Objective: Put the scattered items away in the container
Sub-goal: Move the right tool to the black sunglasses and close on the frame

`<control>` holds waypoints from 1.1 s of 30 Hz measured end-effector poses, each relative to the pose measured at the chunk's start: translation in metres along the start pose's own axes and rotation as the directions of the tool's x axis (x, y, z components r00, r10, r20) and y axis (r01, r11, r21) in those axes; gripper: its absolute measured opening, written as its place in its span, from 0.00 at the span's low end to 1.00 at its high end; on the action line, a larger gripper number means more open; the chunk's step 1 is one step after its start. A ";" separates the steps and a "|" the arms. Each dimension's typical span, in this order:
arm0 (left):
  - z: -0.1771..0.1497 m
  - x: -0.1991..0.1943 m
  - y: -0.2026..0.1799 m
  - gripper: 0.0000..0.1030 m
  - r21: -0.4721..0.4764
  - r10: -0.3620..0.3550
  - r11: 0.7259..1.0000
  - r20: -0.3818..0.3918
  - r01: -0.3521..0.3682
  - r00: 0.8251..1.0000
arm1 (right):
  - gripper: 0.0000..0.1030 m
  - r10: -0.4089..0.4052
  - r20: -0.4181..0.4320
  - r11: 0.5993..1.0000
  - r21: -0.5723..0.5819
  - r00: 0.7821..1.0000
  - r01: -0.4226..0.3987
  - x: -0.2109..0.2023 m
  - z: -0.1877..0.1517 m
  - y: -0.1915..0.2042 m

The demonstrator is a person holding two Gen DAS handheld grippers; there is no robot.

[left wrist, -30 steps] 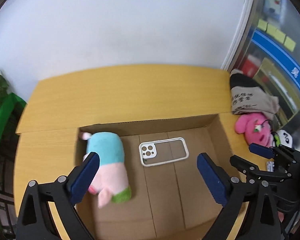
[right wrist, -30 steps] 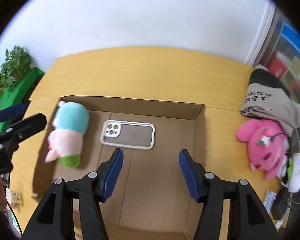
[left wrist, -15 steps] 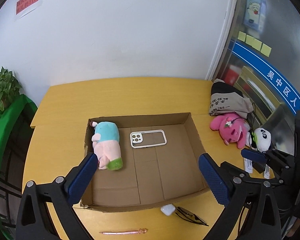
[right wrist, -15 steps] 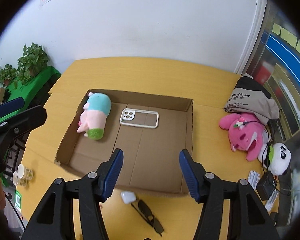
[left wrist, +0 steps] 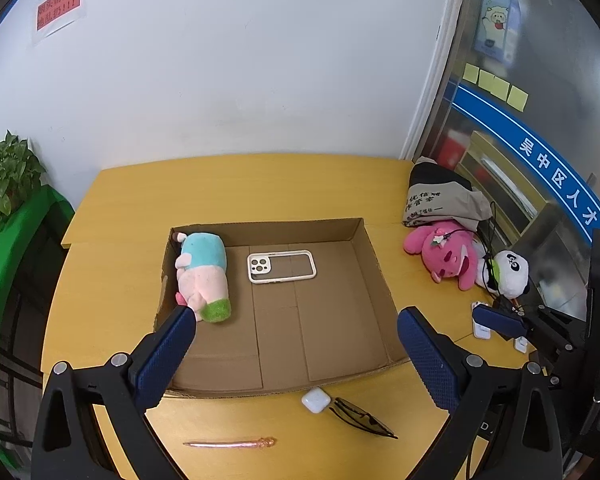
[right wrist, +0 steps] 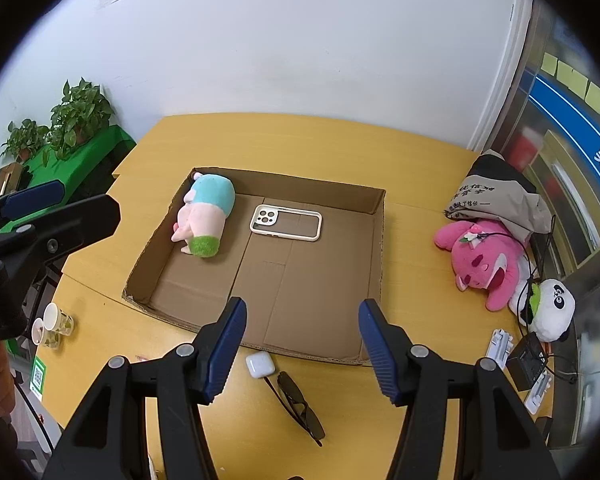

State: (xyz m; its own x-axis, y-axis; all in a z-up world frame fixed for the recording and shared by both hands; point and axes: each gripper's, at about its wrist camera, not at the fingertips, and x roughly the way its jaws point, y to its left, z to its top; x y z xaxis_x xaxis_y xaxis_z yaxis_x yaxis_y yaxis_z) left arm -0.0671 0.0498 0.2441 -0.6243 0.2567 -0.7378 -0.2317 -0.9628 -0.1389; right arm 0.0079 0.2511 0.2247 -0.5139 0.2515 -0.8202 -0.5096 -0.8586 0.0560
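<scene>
A shallow cardboard box [left wrist: 376,264] [right wrist: 376,256] lies on the yellow table. In it are a blue-pink plush toy [left wrist: 204,272] [right wrist: 206,216] and a white phone case [left wrist: 281,267] [right wrist: 286,223]. In front of the box lie a white earbud case [left wrist: 315,400] [right wrist: 260,364], dark sunglasses [left wrist: 360,424] [right wrist: 300,406] and a pink hair stick [left wrist: 232,443]. My left gripper [left wrist: 296,356] and my right gripper [right wrist: 302,344] are both open and empty, held above the box's near edge.
A grey bag [left wrist: 440,200], a pink plush [left wrist: 448,252] and a panda plush [left wrist: 508,272] sit at the table's right. Chargers and cables [right wrist: 520,356] lie near the right edge. Paper cups [right wrist: 54,324] stand at the left. Plants [right wrist: 72,120] stand beyond.
Both grippers have pulled back and up from inside the box. The earbud case, sunglasses and hair stick in front of the box have come into view.
</scene>
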 end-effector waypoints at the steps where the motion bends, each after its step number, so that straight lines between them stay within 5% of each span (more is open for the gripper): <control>1: -0.002 0.002 -0.001 0.99 -0.002 -0.002 1.000 -0.007 0.002 1.000 | 0.56 0.005 -0.003 1.000 0.000 1.000 -0.005 0.001 -0.001 -0.001; 8: -0.023 0.031 -0.007 0.99 -0.050 -0.048 0.998 -0.114 0.042 0.992 | 0.56 0.038 -0.035 0.999 -0.019 0.999 -0.039 0.013 -0.021 -0.013; 14: -0.059 0.079 -0.009 0.99 -0.093 -0.092 0.993 -0.265 0.070 0.960 | 0.59 0.111 -0.143 0.989 -0.085 0.983 -0.124 0.051 -0.079 -0.033; 20: -0.102 0.134 -0.008 0.99 -0.173 -0.145 0.982 -0.420 0.077 0.896 | 0.59 0.114 -0.326 0.961 -0.203 0.938 -0.187 0.119 -0.163 -0.032; 27: -0.138 0.175 -0.008 0.99 -0.259 -0.194 0.964 -0.527 0.061 0.827 | 0.59 0.073 -0.353 0.923 -0.331 0.933 -0.197 0.171 -0.211 -0.009; 29: -0.152 0.189 -0.011 0.99 -0.304 -0.222 0.951 -0.565 0.050 0.795 | 0.58 0.046 -0.355 0.928 -0.331 0.934 -0.172 0.184 -0.219 -0.010; 33: -0.174 0.211 -0.019 0.98 -0.325 -0.235 0.945 -0.610 0.031 0.757 | 0.56 0.083 -0.360 0.932 -0.302 0.929 -0.201 0.198 -0.232 -0.014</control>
State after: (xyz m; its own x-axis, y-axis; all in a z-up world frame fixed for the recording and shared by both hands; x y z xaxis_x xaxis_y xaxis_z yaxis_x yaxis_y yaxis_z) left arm -0.0647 0.1074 -0.0234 0.0374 0.3686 -0.9288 0.0036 -0.9295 -0.3687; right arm 0.0733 0.2089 -0.0702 -0.2712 0.0011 -0.9625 -0.1637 -0.9855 0.0450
